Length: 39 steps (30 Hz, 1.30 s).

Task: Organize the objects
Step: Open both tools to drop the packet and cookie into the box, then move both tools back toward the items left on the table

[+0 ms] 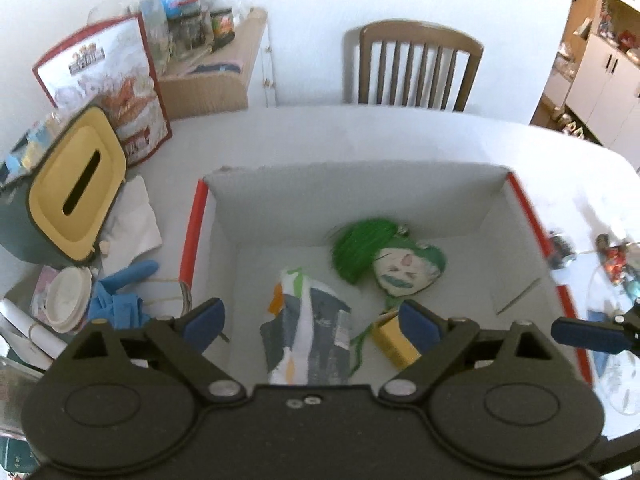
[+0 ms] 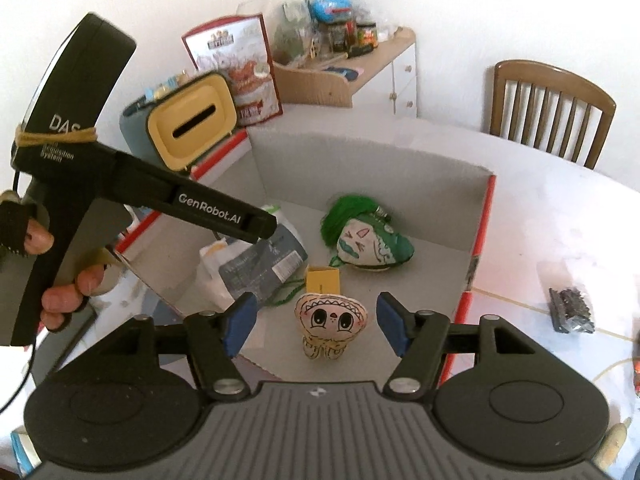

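An open cardboard box (image 1: 196, 232) with red edges sits on the white table. On its floor lie a green-haired face plush (image 1: 404, 272), a printed packet (image 1: 312, 332) and a small yellow carton (image 1: 394, 340). My left gripper (image 1: 314, 320) hangs open above the packet with nothing between its fingers. In the right wrist view a cream plush with big eyes (image 2: 330, 320) lies on the floor of the box (image 2: 478, 232), near the front. My right gripper (image 2: 316, 324) is open above it, with gaps between its pads and the plush. The green-haired plush (image 2: 372, 240) lies further back.
A yellow-topped tissue box (image 1: 76, 188), a red-bordered bag (image 1: 116, 80) and a blue glove (image 1: 120, 292) crowd the table left of the box. A wooden chair (image 1: 416, 68) stands behind the table. A dark packet (image 2: 570, 310) lies right of the box. A hand (image 2: 64, 300) holds the left gripper's handle.
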### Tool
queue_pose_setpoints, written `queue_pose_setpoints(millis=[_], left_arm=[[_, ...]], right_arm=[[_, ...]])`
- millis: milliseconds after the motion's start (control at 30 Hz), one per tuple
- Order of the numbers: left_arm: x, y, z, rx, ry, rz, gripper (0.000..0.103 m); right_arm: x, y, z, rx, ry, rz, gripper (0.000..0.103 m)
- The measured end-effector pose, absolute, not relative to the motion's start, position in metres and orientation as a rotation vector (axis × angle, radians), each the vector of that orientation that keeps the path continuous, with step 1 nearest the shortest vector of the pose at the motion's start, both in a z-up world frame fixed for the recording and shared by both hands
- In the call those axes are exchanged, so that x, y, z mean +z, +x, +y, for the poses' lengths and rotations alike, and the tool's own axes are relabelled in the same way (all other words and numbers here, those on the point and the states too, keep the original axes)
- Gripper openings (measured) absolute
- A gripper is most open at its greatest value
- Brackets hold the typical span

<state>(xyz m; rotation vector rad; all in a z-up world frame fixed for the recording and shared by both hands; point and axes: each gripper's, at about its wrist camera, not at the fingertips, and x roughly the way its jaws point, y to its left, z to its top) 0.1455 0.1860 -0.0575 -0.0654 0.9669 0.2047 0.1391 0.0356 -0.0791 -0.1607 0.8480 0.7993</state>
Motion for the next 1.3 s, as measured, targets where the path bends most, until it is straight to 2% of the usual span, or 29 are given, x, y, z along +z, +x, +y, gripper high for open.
queue_pose_setpoints(millis=[300, 467, 633, 1300], left_arm=[[-0.027, 0.126, 0.148, 0.147, -0.034, 0.885, 0.101], [-0.020, 0.118, 0.123, 0.114, -0.017, 0.864, 0.102], [-0.013, 0.111, 0.097, 0.080, -0.018, 0.840, 0.102], [-0.026, 0.114, -0.033, -0.100, -0.019, 0.828, 0.103]], right_arm=[[-0.049, 0.123, -0.004, 0.789, -0.090, 0.795, 0.071], [-0.036, 0.115, -0.026, 0.775, -0.084, 0.772, 0.078], [-0.027, 0.109, -0.054, 0.748, -0.078, 0.768, 0.080], [-0.017, 0.111, -0.223, 0.613, -0.009, 0.704, 0.091]])
